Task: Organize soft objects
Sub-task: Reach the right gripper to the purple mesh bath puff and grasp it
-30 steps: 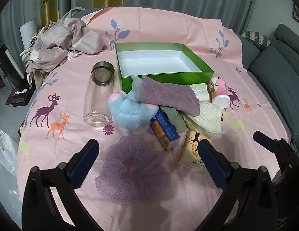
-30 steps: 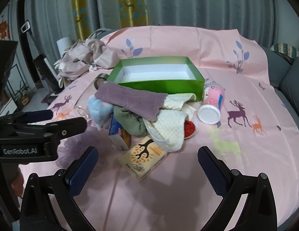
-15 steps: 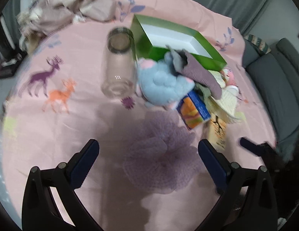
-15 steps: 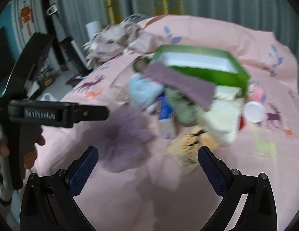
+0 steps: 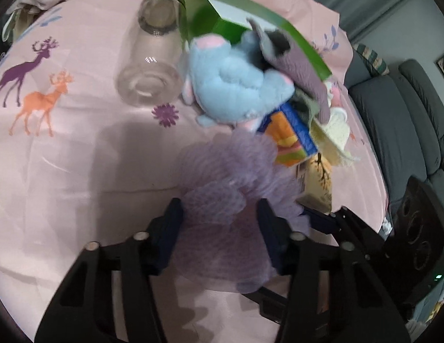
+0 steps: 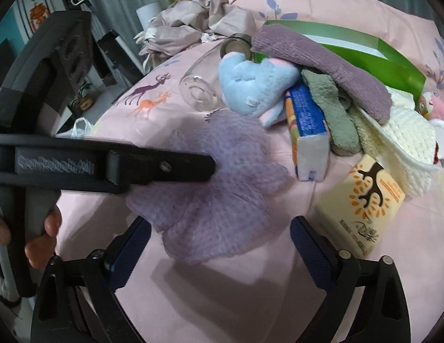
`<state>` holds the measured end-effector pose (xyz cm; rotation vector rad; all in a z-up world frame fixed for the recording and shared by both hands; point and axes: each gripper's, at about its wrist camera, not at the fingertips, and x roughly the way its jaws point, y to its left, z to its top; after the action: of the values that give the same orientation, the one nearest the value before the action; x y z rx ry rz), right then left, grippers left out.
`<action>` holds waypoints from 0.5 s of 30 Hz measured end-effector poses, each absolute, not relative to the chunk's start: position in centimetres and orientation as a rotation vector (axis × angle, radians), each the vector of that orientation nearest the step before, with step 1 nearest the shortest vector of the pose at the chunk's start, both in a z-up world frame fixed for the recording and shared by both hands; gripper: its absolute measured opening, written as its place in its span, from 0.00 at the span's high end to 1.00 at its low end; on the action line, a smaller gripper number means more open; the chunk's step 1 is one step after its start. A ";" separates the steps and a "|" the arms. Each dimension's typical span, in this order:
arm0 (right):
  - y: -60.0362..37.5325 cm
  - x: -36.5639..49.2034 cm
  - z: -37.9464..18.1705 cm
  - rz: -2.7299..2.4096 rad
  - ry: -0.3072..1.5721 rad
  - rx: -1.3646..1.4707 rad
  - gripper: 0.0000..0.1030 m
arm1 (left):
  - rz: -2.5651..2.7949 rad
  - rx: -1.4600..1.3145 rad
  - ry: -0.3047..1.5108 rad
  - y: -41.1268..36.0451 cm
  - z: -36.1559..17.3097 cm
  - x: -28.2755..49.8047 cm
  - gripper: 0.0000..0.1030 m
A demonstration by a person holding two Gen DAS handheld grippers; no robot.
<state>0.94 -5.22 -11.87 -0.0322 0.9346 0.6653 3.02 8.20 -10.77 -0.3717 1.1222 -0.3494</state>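
Note:
A purple mesh bath puff lies on the pink tablecloth; it also shows in the right wrist view. My left gripper has its fingers pressed into the puff from both sides. My right gripper is open and empty just in front of the puff. Behind it lie a blue plush toy, a purple towel, a green cloth and a cream knit cloth. A green box stands open at the back.
A glass jar lies on its side left of the plush. A blue and orange carton and a cream tissue pack lie by the cloths. A pink cup is at the right. Crumpled beige fabric lies behind. A grey sofa stands on the right.
My left gripper moved forward and down onto the mesh puff and its fingers closed in on it. My right gripper swung left and lower toward the puff, staying open.

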 end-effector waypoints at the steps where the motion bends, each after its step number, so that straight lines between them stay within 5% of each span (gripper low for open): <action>1: -4.9 1.1 -12.0 0.672 0.938 -0.035 0.14 | -0.348 -0.358 1.129 8.0 -10.9 2.9 0.61; 5: -4.2 0.9 -12.4 0.644 0.924 -0.081 0.30 | -0.356 -0.370 1.136 7.8 -11.1 2.9 0.79; 7: -4.0 1.1 -12.3 0.641 0.921 -0.080 0.45 | -0.362 -0.391 1.144 7.8 -11.8 3.0 0.84; 9: -3.5 1.7 -12.4 0.648 0.929 -0.074 0.69 | -0.365 -0.386 1.133 7.6 -11.8 2.9 0.89; 15: -4.3 1.9 -12.3 0.681 0.950 0.026 0.86 | -0.393 -0.516 1.137 9.2 -11.6 2.9 0.91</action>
<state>1.92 -4.34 -12.25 0.0256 0.9503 0.6807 2.90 9.21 -11.61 -0.5157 1.1370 -0.3933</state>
